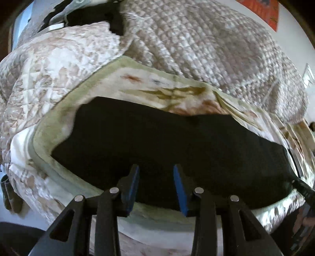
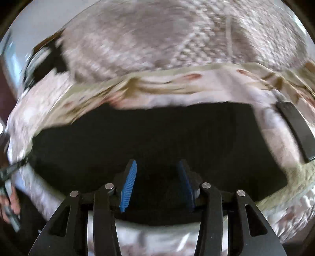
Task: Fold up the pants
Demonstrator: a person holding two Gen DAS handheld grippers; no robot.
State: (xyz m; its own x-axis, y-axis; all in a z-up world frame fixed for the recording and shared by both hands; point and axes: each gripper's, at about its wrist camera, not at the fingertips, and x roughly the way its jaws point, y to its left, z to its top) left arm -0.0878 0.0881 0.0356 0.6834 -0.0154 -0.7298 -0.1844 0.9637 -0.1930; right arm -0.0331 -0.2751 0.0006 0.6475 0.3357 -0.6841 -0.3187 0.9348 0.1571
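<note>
Lying flat on a floral blanket [image 1: 137, 78] atop a quilted bed cover [image 1: 196, 39], the black pants [image 1: 157, 141] stretch from nine to three o'clock. Left gripper [image 1: 156, 171] and right gripper [image 2: 156, 167] hover at six o'clock, jaws spread, pinching nothing

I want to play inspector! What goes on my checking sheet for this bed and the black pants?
Surface: bed under a quilted bedspread and a flowery blanket.
Job's things: black pants lying flat on the blanket.
Clutter: dark flat object beside the pants; dark things at the far end.
Grippers: left gripper and right gripper open, nothing between the pads.
Cables: nothing seen.
Surroundings: red picture on a pale wall.
</note>
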